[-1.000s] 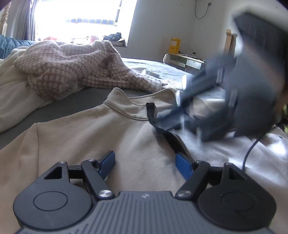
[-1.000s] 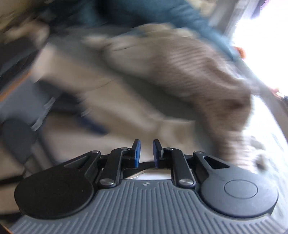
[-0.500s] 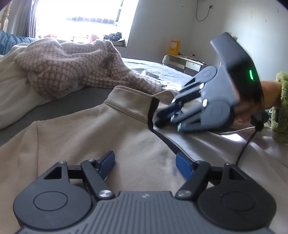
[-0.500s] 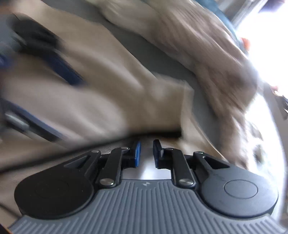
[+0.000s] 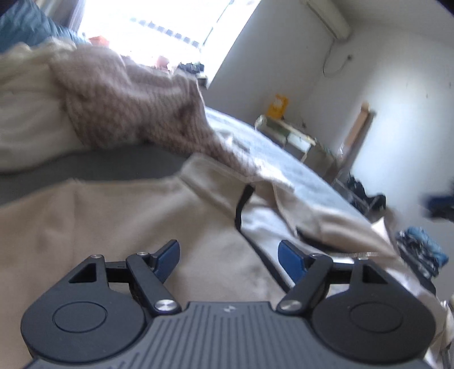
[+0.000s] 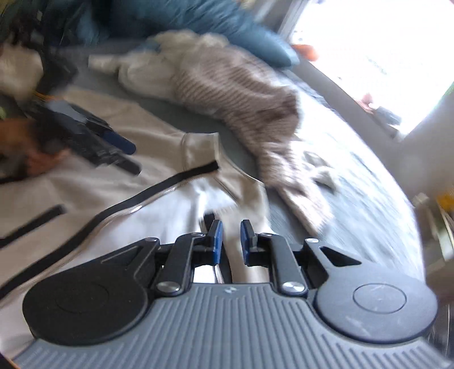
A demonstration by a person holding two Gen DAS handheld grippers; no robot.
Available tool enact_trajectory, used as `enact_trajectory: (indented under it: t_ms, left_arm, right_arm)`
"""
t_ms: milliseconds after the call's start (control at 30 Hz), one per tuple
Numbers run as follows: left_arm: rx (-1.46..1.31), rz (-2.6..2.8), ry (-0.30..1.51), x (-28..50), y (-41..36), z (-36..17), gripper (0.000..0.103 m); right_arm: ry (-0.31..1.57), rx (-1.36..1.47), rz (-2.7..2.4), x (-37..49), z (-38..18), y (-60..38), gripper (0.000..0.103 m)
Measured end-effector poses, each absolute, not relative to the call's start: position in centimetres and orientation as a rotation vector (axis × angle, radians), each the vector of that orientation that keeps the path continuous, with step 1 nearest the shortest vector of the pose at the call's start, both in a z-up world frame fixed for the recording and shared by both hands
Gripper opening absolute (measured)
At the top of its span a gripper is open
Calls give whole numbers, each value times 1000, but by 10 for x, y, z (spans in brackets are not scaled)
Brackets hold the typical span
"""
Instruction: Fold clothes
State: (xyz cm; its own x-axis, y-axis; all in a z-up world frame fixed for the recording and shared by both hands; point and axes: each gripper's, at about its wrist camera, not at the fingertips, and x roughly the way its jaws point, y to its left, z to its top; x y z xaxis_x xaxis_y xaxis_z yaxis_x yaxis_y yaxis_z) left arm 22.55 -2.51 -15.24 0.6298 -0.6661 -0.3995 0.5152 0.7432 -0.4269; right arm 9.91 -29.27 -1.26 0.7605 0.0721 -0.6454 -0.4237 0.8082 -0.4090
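Observation:
A beige zip-up jacket (image 5: 113, 227) lies on the bed with its black zipper tape (image 5: 241, 204) running down from the collar. Its right front panel is pulled aside, showing white lining (image 5: 264, 224). My left gripper (image 5: 228, 249) hovers open just above the jacket's chest, nothing between its blue pads. The right wrist view shows that gripper (image 6: 133, 159) held in a hand over the jacket (image 6: 142, 127). My right gripper (image 6: 229, 230) is shut on the jacket's zipper edge, and the dark tape runs between its fingers.
A brown-and-white knitted sweater (image 5: 127, 113) is heaped beyond the collar, on a cream garment (image 5: 22, 113). Blue bedding (image 6: 198, 22) lies behind them. Grey sheet (image 5: 99, 167) shows between them and the jacket. Past the bed's far edge are a low cabinet (image 5: 289, 136) and clothes on the floor (image 5: 422, 249).
The right gripper was at the collar and zipper in the left wrist view; it has swung off to the right and up, drawing the jacket's front panel with it. The left view has rolled.

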Motion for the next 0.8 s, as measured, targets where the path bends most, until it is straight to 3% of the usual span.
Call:
enact_trajectory:
  t_ms: [133, 267, 400, 533, 667, 800]
  left_arm:
    - [-324, -687, 562, 203, -10, -109, 77]
    - [-247, -639, 638, 149, -1, -73, 78]
    - [-197, -587, 670, 53, 24, -85, 79]
    - [-221, -495, 769, -20, 56, -121, 77]
    - [-221, -427, 704, -70, 83, -117, 78]
    - [-280, -406, 729, -95, 97, -127, 79]
  right_arm:
    - [635, -444, 255, 26, 2, -298, 14]
    - [629, -343, 355, 21, -32, -269, 14]
    - [641, -198, 432, 64, -93, -232, 13]
    - [800, -103, 408, 99, -158, -233, 13]
    - [761, -18, 362, 67, -117, -261, 17]
    - [683, -28, 437, -18, -79, -270, 18]
